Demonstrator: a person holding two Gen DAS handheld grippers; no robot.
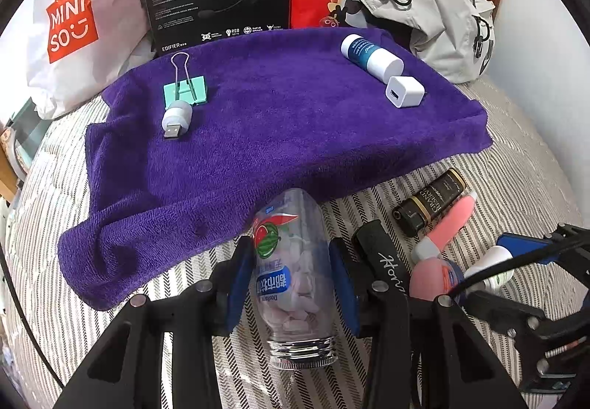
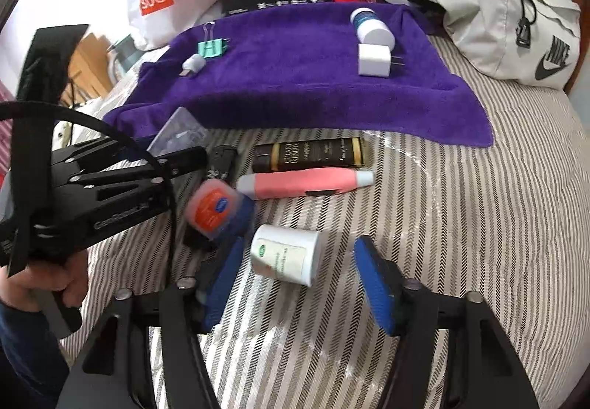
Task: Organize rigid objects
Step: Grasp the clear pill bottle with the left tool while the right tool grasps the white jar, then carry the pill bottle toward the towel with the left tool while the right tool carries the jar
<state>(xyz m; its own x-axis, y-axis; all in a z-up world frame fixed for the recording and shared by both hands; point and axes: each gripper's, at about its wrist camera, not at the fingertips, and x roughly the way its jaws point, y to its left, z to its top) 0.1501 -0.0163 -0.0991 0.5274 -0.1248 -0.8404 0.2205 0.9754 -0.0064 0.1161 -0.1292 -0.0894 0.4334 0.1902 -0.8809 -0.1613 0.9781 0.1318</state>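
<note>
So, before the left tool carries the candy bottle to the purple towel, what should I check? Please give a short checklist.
1. Left tool closed on the candy bottle: ok, a pad on each side.
2. Bottle capped: not ok, the threaded neck shows no cap.
3. Free space on the purple towel: ok, the middle is bare.
4. Binder clip and USB plug clear of the middle: ok, both lie at the left.
5. Right tool empty: ok, open around the white jar.
</note>
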